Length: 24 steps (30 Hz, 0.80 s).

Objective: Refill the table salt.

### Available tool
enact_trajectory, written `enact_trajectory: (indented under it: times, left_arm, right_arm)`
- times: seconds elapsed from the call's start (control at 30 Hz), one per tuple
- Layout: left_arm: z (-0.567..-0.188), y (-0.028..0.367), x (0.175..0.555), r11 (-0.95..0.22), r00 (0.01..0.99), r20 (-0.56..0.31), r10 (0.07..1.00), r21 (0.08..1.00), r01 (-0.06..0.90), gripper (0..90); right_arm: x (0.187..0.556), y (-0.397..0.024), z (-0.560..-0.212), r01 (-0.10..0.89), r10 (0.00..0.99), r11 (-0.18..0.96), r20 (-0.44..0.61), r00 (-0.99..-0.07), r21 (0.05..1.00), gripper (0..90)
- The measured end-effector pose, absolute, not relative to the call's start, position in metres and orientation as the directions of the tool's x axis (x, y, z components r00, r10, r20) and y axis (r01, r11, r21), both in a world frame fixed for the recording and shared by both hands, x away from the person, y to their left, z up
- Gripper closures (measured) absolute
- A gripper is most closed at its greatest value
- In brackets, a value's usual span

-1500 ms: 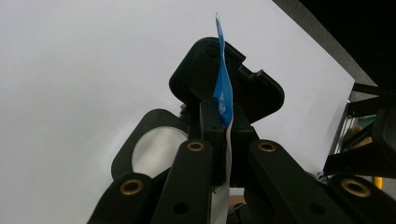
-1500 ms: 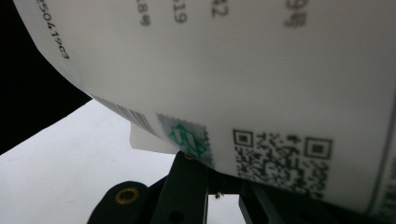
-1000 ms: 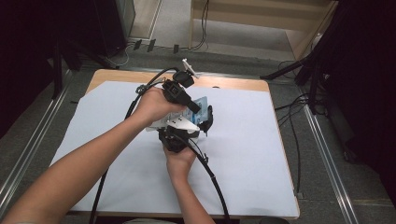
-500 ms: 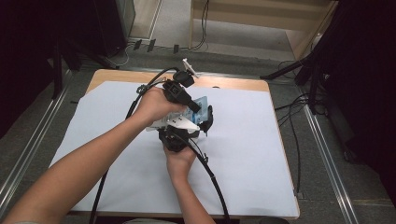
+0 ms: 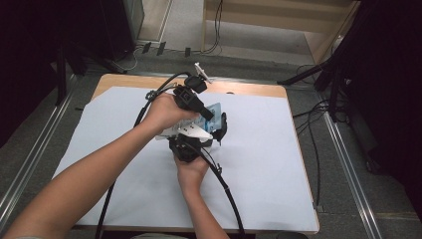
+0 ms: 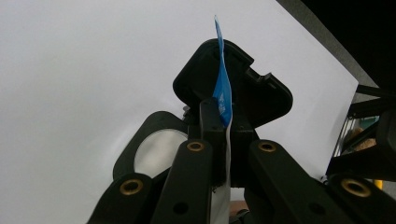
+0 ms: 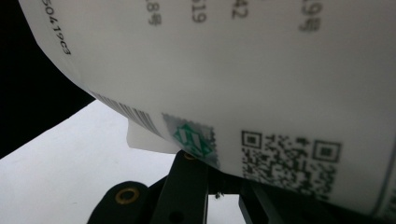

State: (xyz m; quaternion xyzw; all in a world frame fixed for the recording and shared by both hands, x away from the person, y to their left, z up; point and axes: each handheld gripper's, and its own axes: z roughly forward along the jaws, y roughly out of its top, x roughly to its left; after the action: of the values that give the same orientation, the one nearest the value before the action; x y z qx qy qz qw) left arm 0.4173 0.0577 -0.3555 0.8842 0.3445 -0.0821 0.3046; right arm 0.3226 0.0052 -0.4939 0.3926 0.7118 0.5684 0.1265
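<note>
From the high view, two claws meet over the middle of the white-covered counter point(image 5: 278, 164): the left claw point(image 5: 211, 115) and the right claw point(image 5: 206, 137), both clamped on one thin packet point(image 5: 211, 110), blue at its far end and white nearer the person.

In the left gripper view the packet point(image 6: 223, 95) stands edge-on, its long axis running away from the camera, jaws pinched on it.

In the right gripper view its white face point(image 7: 233, 70) carries one barcode, one green mark and one QR code.

The thin white-and-blue printed packet point(image 6: 223, 93) looks like smooth, slightly glossy plastic film. The black hand-held gripper point(image 6: 219, 140) is matt plastic with brass-coloured metal rivets. A matt pale sheet point(image 5: 259, 164) covers the wooden counter point(image 5: 249, 89).
</note>
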Motion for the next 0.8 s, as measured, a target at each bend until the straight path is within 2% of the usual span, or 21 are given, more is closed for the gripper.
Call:
enact_trajectory:
  times: [0.8]
  left_arm:
    - [-0.3585,0.0547,0.4187,-0.577,0.747,-0.348,0.567,0.479,0.661,90.0]
  right_arm:
    - [0.3229,0.006,-0.4922,0.42,0.7,0.033,0.279,-0.657,0.907,90.0]
